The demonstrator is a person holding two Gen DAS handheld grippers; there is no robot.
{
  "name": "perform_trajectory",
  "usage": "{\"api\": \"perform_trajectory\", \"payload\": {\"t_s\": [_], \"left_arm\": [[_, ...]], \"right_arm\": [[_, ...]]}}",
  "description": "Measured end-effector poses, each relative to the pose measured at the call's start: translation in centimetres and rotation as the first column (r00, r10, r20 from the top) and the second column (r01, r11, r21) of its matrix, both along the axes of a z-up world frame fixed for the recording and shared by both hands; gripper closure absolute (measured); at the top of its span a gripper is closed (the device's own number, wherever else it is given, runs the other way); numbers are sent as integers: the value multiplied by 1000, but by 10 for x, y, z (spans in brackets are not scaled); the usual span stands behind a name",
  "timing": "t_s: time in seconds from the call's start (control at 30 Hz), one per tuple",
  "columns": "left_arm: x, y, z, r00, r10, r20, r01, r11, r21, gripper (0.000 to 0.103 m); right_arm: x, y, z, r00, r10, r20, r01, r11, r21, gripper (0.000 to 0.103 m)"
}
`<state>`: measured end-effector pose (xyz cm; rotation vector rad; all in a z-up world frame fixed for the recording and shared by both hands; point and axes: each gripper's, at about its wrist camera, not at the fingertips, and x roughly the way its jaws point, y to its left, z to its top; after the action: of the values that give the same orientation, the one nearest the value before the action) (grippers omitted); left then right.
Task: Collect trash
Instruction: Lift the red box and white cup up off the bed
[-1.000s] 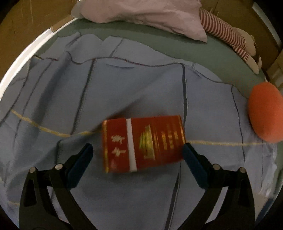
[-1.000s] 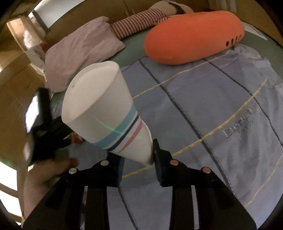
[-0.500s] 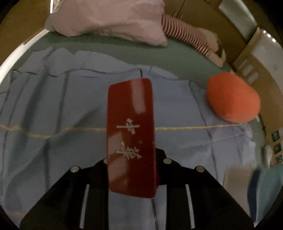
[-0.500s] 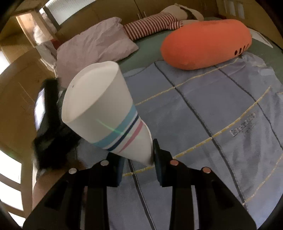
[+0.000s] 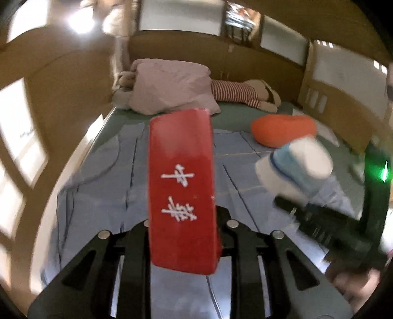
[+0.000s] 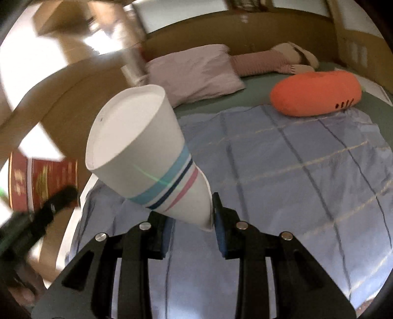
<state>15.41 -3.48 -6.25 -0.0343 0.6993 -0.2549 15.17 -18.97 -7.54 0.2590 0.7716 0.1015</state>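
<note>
A bed with a green sheet fills the room's middle, a blue quilt with dark and yellow lines spread over it. At its head lie a pale pink pillow and a striped soft toy; an orange cushion rests at the quilt's upper edge. Brown wooden walls and a headboard surround the bed. Bright windows stand on the left, and a lamp glares above.
</note>
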Motion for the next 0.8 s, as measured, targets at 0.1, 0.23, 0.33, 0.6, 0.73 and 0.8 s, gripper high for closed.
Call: {"api": "perform_trajectory", "payload": {"t_s": [0.1, 0.23, 0.33, 0.6, 0.73, 0.8], "left_arm": [[-30, 19, -11, 999, 47, -12, -47, 999, -15, 81], [-39, 26, -19, 998, 59, -24, -59, 998, 26, 81], [-46, 32, -19, 997, 69, -33, -68, 998, 13, 81], [-46, 30, -18, 997, 74, -20, -74, 997, 14, 81], [-48, 30, -18, 998, 66, -18, -66, 998, 21, 81], [-47, 27, -19, 998, 56, -16, -56, 998, 24, 81]], "right_arm": [[-34, 17, 0, 1000, 18, 8, -18, 1000, -21, 72], [-52, 30, 4, 999, 36, 32, -34, 998, -57, 72], [-55, 35, 2, 999, 29, 20, -28, 998, -60, 72], [-60, 39, 5, 999, 30, 11, -29, 996, -81, 72], [-63, 30, 9, 999, 27, 30, -25, 997, -68, 72], [-72, 20, 16, 998, 20, 63, -17, 999, -38, 72]]}}
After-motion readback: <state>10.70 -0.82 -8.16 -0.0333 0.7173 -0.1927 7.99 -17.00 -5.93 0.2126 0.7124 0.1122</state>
